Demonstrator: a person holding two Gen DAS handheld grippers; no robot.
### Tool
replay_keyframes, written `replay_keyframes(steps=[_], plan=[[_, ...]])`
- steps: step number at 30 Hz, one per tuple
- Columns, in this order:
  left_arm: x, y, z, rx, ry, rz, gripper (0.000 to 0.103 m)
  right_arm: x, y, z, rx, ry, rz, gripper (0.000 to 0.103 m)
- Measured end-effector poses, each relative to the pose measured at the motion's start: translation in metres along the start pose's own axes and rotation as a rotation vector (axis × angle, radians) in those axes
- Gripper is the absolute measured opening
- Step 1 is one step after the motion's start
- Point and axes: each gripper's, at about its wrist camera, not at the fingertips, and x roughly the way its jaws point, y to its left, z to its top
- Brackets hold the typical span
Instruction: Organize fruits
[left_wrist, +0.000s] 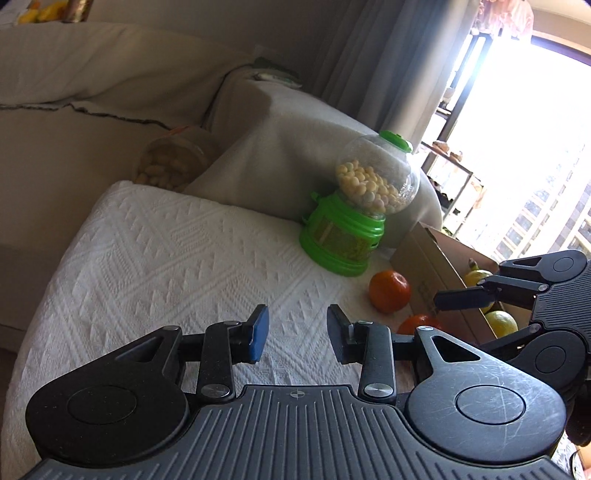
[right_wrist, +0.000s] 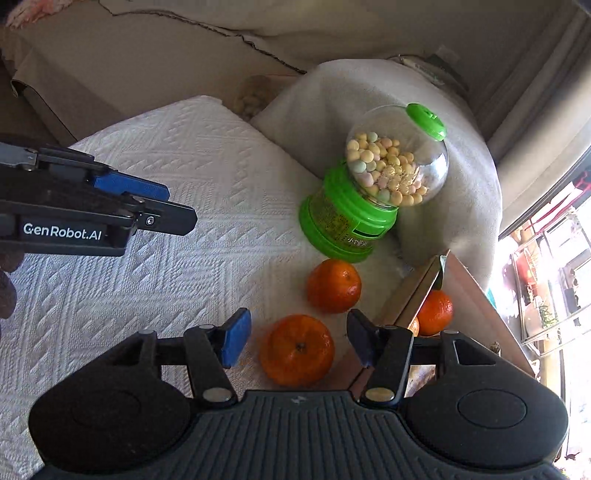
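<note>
Tangerine (right_wrist: 297, 350) sits between right gripper (right_wrist: 299, 338) pads, untouched, near box (right_wrist: 413, 295) wall; jaws apart. Left gripper (left_wrist: 297, 334) also open, empty, farther off over cloth (left_wrist: 166, 251).

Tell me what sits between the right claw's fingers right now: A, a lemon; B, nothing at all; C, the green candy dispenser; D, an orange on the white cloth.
D: in the right wrist view an orange lies on the white cloth between the right claw's blue pads, which stand clear of its sides.
</note>
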Motion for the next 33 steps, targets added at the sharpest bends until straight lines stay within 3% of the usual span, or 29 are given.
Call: replay_keyframes(steps=[10, 20, 29, 33], plan=[[0.005, -0.006, -0.004, 0.037, 0.026, 0.013, 0.039, 0.003, -0.002, -0.008, 0.041, 0.032, 0.008, 0.047], [0.011, -0.029, -0.015, 0.147, 0.041, 0.054, 0.039, -0.063, 0.008, -0.052, 0.122, -0.072, 0.217, 0.046], [0.000, -0.073, -0.035, 0.246, 0.078, 0.029, 0.039, -0.076, -0.003, -0.119, 0.241, -0.067, 0.189, 0.046], [0.001, -0.096, -0.041, 0.309, 0.089, -0.030, 0.039, -0.082, 0.001, -0.137, 0.299, -0.126, 0.169, 0.051]])
